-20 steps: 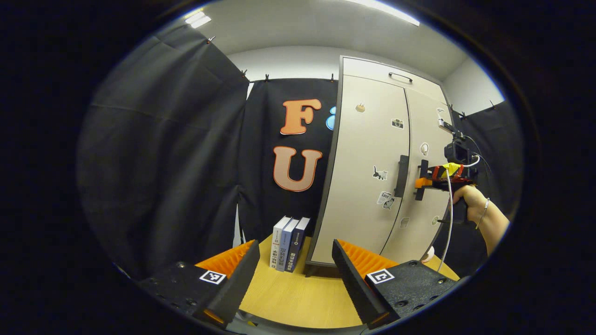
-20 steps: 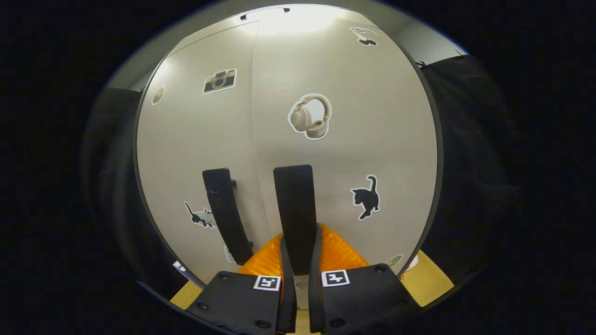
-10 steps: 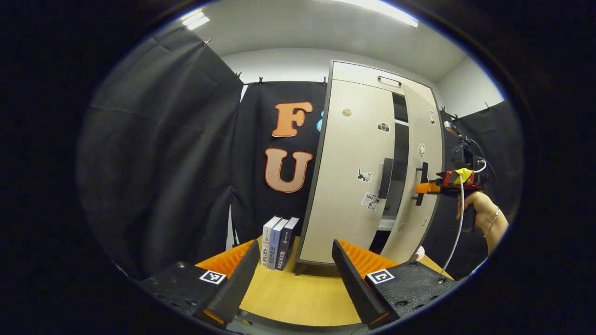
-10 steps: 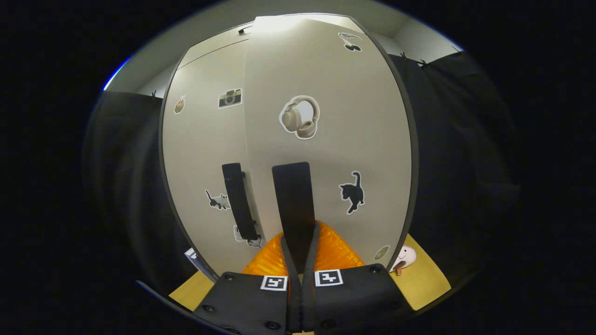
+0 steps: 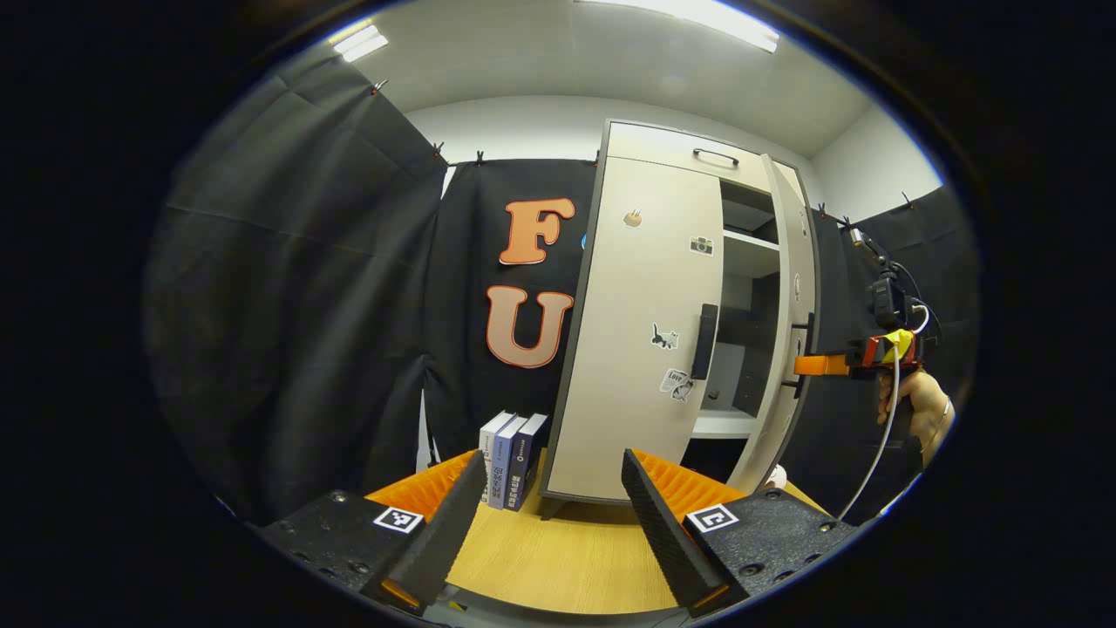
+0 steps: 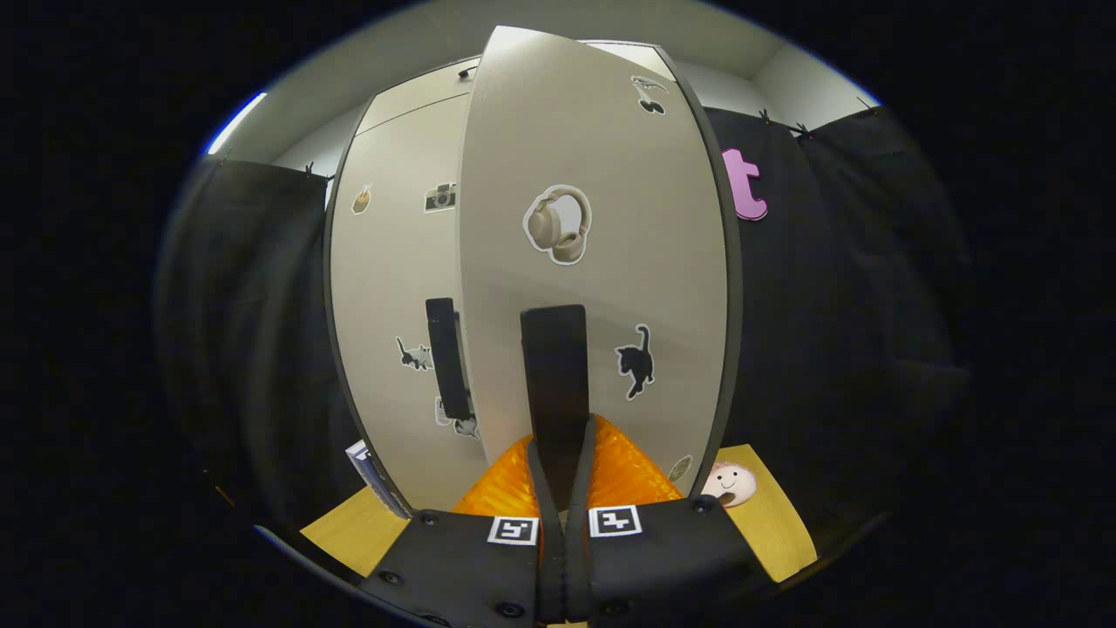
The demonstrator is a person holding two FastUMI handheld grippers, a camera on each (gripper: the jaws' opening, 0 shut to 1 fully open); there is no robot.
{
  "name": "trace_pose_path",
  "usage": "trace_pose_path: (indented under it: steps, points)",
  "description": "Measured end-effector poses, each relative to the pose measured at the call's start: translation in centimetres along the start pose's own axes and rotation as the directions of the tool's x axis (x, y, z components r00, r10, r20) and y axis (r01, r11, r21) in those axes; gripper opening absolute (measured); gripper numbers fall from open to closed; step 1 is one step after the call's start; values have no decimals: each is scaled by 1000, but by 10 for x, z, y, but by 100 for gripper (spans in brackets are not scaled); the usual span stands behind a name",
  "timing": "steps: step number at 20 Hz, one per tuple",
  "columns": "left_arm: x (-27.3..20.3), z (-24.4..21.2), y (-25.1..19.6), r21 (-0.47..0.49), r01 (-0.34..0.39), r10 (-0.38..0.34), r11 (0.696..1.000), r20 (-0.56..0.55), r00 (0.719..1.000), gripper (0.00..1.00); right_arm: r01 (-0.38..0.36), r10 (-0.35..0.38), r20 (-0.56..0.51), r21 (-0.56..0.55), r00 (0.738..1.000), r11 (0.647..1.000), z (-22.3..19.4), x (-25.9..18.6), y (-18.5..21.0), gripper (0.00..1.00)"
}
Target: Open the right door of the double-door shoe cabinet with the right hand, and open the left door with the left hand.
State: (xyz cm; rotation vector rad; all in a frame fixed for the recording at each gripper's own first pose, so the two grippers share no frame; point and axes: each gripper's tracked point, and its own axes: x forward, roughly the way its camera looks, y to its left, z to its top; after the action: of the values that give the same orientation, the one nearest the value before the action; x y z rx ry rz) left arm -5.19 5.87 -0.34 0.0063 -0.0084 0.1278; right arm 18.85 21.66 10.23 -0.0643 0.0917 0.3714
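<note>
R claw (image 6: 559,488) clenched on R door (image 6: 602,288) handle (image 6: 554,375), L claw (image 5: 549,515) released; risk: thin handle slips out if pull goes off-arc.

Ahead of my left gripper (image 5: 547,515), fingers spread, bare table (image 5: 558,558) runs open to the cabinet's shut left door (image 5: 641,331); its handle (image 5: 704,341) stands unblocked. Books (image 5: 506,458) stand ahead, left of the door. The swung-out right door (image 5: 789,349) and my right gripper (image 5: 806,365) crowd the right side.
</note>
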Motion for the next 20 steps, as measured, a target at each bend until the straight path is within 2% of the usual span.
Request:
trace_pose_path:
  steps: [7, 8, 9, 13, 20]
  points:
    - [2, 3, -19, 20, 20, -20, 1000, 9, 1000, 95, 8, -8, 16, -13, 1000, 1000, 1, -8, -11, 8]
    - [4, 2, -23, 18, 25, -25, 1000, 7, 1000, 97, 9, -9, 17, -10, 1000, 1000, 1, -9, -12, 8]
    - [4, 1, -26, 16, 28, -28, 999, 4, 1000, 95, 11, -10, 18, -10, 1000, 1000, 1, -11, -14, 8]
    - [9, -2, -41, 25, 49, -49, 999, -6, 999, 97, 41, -39, 39, -39, 998, 998, 4, -15, -27, 8]
    - [14, 5, -70, 23, 53, -53, 998, 6, 999, 95, 3, -3, 21, -18, 1000, 1000, 1, -22, -28, 8]
